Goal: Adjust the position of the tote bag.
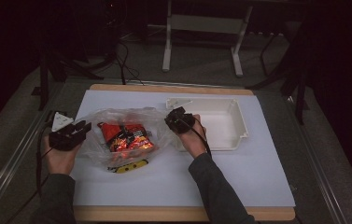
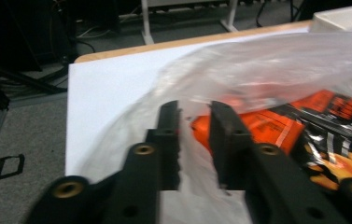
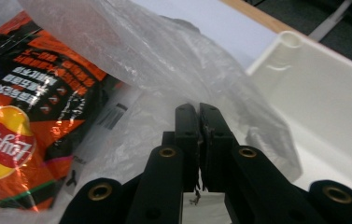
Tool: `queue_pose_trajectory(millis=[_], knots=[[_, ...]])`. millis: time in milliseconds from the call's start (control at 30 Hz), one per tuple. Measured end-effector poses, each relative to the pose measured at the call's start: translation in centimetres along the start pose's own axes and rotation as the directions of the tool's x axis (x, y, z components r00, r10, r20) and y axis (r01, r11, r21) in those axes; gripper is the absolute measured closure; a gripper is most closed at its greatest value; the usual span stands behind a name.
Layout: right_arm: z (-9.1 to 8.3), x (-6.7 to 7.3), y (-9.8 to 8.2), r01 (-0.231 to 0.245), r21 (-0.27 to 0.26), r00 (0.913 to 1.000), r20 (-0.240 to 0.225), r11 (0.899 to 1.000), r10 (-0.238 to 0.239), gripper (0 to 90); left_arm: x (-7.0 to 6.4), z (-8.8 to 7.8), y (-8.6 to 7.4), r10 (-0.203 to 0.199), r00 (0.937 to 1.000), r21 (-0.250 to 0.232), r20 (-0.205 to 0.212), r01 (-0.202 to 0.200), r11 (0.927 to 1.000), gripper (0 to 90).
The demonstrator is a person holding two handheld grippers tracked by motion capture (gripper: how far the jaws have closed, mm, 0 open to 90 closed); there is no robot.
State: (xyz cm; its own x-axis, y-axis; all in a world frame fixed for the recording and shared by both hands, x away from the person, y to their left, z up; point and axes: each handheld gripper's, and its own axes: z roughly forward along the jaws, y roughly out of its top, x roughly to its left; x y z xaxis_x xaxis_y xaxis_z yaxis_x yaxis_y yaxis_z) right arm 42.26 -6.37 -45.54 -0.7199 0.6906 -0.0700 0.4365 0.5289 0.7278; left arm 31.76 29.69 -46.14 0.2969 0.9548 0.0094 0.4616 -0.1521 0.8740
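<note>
One clear plastic bag (image 1: 117,135) holding two orange snack packets (image 1: 126,136), right tool (image 3: 199,114) pinching it, left tool (image 2: 194,121) parted around it, one white tray (image 1: 220,122)

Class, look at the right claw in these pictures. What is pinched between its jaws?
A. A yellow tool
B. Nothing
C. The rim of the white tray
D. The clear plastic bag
D: in the right gripper view, the right claw has its jaws closed on the film of the clear plastic bag.

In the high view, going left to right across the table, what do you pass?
Left gripper → clear plastic bag → orange snack packets inside it → right gripper → white tray. The yellow item under the bag's near edge overlaps the packets in this order, so it is left out.
</note>
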Motion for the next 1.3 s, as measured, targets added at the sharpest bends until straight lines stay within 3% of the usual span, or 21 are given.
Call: queue_pose_trajectory(millis=[100, 167, 433, 667, 800, 833, 900, 1167, 1300], knots=[[0.1, 0.3, 0.1, 0.009, 0.002, 0.9999, -0.007, 1.0, -0.009, 83.1, -1.0, -0.7, 0.2, 0.028, 0.9996, 0.011, 0.006, -0.028, 0.9995, 63.3], [-0.2, 0.4, 0.1, 0.014, -0.005, 0.9999, -0.008, 1.0, -0.014, 75.4, -1.6, -1.3, 0.4, 0.038, 0.9991, 0.01, 0.018, -0.038, 0.9992, 61.1], [-2.1, 0.8, 0.7, 0.023, -0.069, 0.9994, -0.025, 0.997, -0.025, 60.0, -3.6, -2.5, 1.1, 0.062, 0.9959, 0.014, 0.066, -0.063, 0.9979, 59.5], [-3.3, 2.7, 1.2, 0.078, -0.11, 0.9933, -0.076, 0.991, -0.087, 60.2, -4.9, -2.1, 0.6, 0.075, 0.9928, 0.058, 0.094, -0.081, 0.9951, 58.9], [-3.1, 3.6, 1.3, 0.115, -0.102, 0.9863, -0.106, 0.988, -0.126, 61.8, -5.4, -1.8, 0.3, 0.073, 0.9917, 0.073, 0.105, -0.081, 0.994, 58.7], [-2.6, 4.6, 1.2, 0.156, -0.082, 0.9774, -0.131, 0.984, -0.166, 63.1, -6.0, -1.4, 0.0, 0.075, 0.9907, 0.099, 0.114, -0.086, 0.9914, 57.9], [-2.2, 5.1, 0.9, 0.179, -0.07, 0.9714, -0.146, 0.981, -0.187, 63.4, -6.4, -1.1, -0.4, 0.08, 0.9894, 0.123, 0.121, -0.095, 0.9879, 56.3], [-1.1, 5.7, -0.7, 0.187, -0.029, 0.964, -0.186, 0.982, -0.19, 63.0, -7.5, -1.1, -1.8, 0.095, 0.9869, 0.165, 0.131, -0.116, 0.9794, 52.5], [-0.9, 5.9, -1.5, 0.188, -0.016, 0.9605, -0.206, 0.982, -0.187, 62.0, -8.6, -1.2, -3.2, 0.143, 0.9823, 0.212, 0.121, -0.166, 0.963, 50.8]])
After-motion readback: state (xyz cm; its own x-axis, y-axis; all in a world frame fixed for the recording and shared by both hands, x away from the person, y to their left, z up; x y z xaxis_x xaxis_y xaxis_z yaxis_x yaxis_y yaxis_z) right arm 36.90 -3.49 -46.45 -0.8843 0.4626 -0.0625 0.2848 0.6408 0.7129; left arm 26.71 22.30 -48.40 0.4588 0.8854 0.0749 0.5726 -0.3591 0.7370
